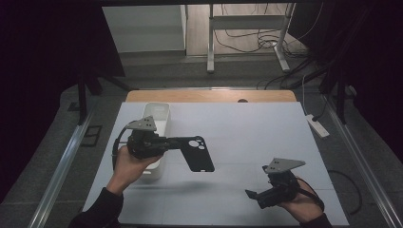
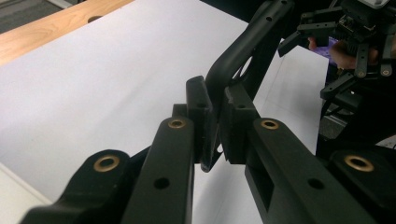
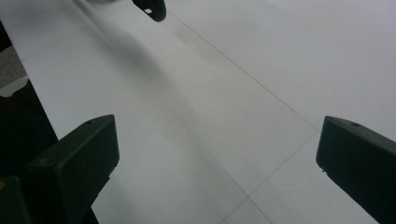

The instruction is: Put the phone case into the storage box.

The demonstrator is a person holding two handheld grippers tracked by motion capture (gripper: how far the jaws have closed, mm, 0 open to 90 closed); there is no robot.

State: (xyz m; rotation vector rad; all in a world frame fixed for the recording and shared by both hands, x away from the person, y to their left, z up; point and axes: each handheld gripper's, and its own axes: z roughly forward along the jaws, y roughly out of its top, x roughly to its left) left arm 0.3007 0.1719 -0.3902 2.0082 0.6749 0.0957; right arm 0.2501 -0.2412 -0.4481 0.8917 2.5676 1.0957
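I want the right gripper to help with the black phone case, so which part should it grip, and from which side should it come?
The left gripper is shut on one end edge of the phone case, which hangs in the air above the table. The right gripper, jaws open and empty, would probably best take the free long edge near the far end, coming from its own side, pinching the thin wall clear of the camera cutout.

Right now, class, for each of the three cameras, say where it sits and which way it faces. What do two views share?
High view: above the person's side, facing forward and down on the table; both hands, the left gripper, the right gripper and a white bin.
Left gripper view: rides the left gripper, looking along jaws shut on a black phone case.
Right gripper view: rides the right gripper, looking across the white tabletop between open jaws.
Shared: the phone case appears in the high and left gripper views.
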